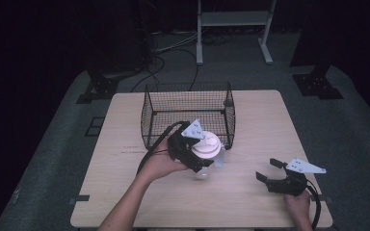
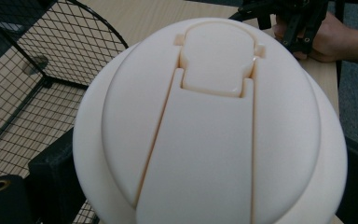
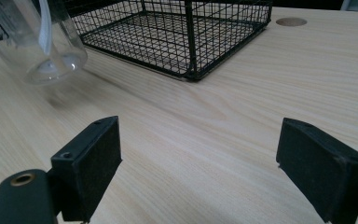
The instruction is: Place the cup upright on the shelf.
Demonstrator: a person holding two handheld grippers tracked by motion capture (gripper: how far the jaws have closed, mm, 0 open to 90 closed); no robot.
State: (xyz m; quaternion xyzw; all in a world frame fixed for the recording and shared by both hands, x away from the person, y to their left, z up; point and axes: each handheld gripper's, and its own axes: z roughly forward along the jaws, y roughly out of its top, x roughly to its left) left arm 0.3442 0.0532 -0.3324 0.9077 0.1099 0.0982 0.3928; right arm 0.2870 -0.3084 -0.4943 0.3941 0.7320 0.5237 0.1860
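Table of pale wood grain, seen from the high view, carrying a black wire mesh basket at its far middle. Left gripper, held in the person's left hand, clamps a clear plastic tumbler by its cream lid, just in front of the basket's near wall. Right gripper sits near the table's right front corner, well apart from the tumbler, jaws spread wide with nothing between them; right hand behind it.

Left gripper view: cream lid, domed, with a flip tab at its top, wedged between the two black jaws; mesh basket to the side; the other hand farther off.

Right gripper view: both jaws wide apart over bare table; clear tumbler tilted, its base seemingly off the wood; basket corner beyond
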